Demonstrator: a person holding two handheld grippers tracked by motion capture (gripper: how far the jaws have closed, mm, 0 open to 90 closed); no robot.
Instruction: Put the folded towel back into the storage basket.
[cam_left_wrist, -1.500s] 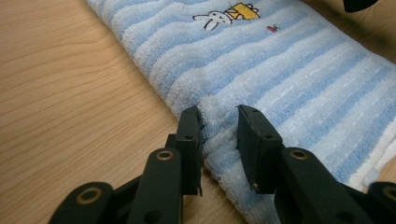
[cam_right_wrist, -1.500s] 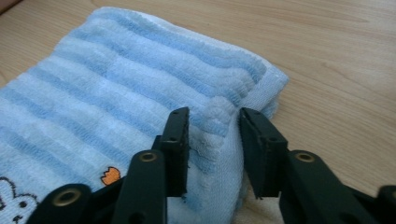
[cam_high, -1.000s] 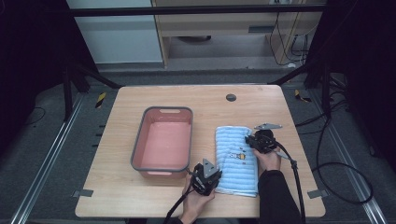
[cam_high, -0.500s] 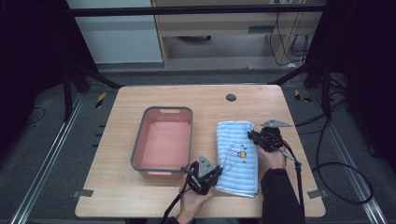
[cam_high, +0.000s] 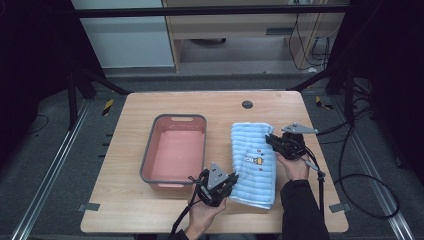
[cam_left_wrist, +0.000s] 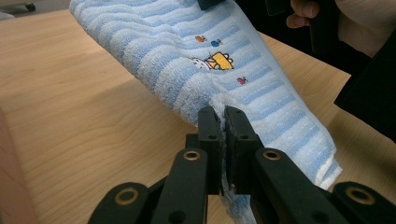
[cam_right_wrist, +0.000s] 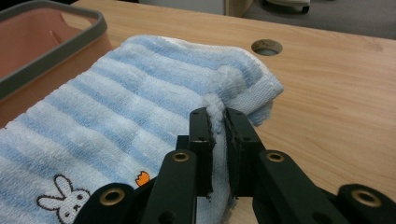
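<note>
A folded blue-and-white striped towel (cam_high: 253, 162) with a small cartoon print lies on the wooden table, right of the pink basin. My left gripper (cam_high: 223, 186) is shut on the towel's near left edge; its jaws pinch a fold of the towel (cam_left_wrist: 219, 70) in the left gripper view. My right gripper (cam_high: 274, 141) is shut on the far right edge, where the cloth bunches between the jaws and the towel (cam_right_wrist: 140, 98) spreads left in the right gripper view. Both pinched parts look slightly raised off the table.
A pink basin with a grey rim (cam_high: 150, 155) stands left of the towel, nothing in it. A round cable hole (cam_high: 247, 104) sits near the table's far edge. Cables trail from both grippers toward the near side. Bare wood (cam_high: 320, 200) surrounds the towel.
Both grippers have shifted slightly right and the right one a little away, carrying the towel's edges; the towel now sits a bit farther from the basin.
</note>
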